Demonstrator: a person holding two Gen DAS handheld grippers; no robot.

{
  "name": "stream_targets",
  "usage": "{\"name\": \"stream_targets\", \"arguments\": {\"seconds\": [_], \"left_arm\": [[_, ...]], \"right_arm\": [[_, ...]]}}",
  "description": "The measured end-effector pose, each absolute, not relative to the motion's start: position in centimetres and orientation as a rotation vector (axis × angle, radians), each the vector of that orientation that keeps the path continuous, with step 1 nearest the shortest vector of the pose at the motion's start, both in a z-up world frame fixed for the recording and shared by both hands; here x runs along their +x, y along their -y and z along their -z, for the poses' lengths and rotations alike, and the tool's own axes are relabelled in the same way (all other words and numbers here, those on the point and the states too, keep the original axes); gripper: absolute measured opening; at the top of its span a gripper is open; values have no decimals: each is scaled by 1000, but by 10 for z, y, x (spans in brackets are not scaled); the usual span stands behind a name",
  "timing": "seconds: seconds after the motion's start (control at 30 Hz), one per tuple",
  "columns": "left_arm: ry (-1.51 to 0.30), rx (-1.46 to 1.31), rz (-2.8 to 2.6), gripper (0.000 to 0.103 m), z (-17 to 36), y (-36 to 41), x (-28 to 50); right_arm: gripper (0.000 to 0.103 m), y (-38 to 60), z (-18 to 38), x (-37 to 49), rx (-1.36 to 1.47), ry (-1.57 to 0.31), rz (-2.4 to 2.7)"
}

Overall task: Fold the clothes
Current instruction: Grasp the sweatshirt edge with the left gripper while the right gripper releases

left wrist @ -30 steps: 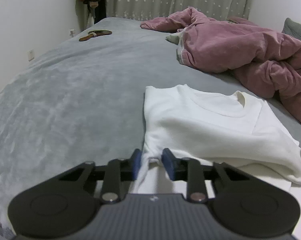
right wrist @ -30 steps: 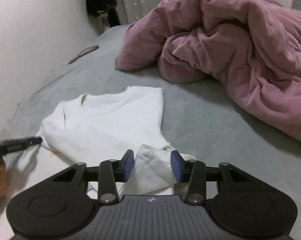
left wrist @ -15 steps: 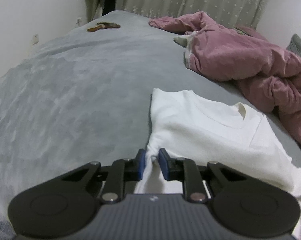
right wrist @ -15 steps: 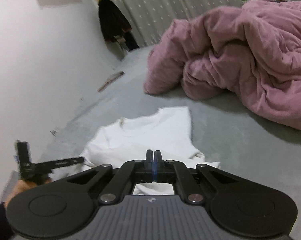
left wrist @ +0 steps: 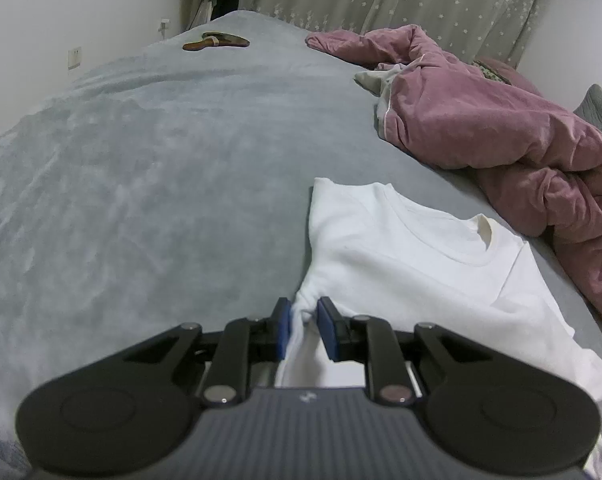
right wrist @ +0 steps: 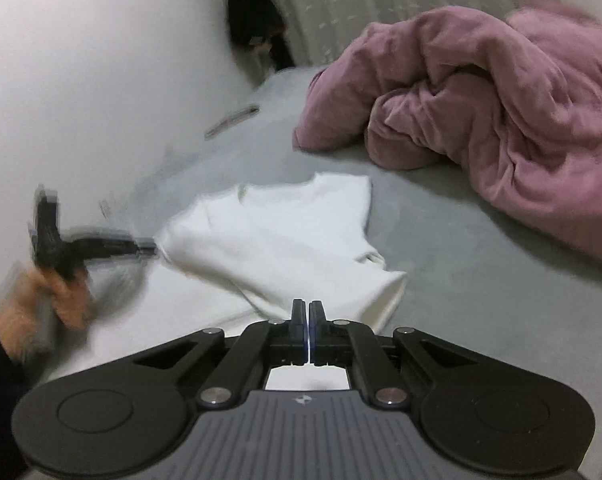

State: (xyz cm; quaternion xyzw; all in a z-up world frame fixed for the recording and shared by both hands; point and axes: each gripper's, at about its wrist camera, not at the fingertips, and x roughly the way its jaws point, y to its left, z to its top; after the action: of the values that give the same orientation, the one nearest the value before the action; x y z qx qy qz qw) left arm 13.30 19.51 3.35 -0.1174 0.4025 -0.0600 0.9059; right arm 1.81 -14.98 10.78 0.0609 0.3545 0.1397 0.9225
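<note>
A white shirt (left wrist: 401,264) lies collar-away on the grey bed cover (left wrist: 141,180). My left gripper (left wrist: 303,320) is shut on a bunched fold at the shirt's left side, with cloth pinched between the blue pads. In the right wrist view the shirt (right wrist: 285,236) runs up to my right gripper (right wrist: 308,312). Its jaws stand almost together and are opening slightly, with a thin edge of white cloth between the pads. A hand (right wrist: 57,292) holds the blurred left gripper (right wrist: 149,246) at the shirt's other side.
A crumpled pink duvet (left wrist: 501,132) fills the right side of the bed and also shows in the right wrist view (right wrist: 481,120). A brown flat object (left wrist: 215,42) lies at the far end. A white wall runs along the left, a curtain behind.
Both grippers went from open around the shirt's near edge to closed on it. The right one then drew back and rose a little with the cloth.
</note>
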Motion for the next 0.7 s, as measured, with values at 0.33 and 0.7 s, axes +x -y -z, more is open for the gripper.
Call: {"name": "stream_targets", "arguments": {"seconds": [0.33, 0.7], "left_arm": [[-840, -255, 117, 17, -32, -195, 133], [-852, -318, 114, 17, -32, -201, 135]], "right_arm": [[37, 86, -75, 18, -466, -703, -338], [4, 69, -45, 50, -697, -717, -291]]}}
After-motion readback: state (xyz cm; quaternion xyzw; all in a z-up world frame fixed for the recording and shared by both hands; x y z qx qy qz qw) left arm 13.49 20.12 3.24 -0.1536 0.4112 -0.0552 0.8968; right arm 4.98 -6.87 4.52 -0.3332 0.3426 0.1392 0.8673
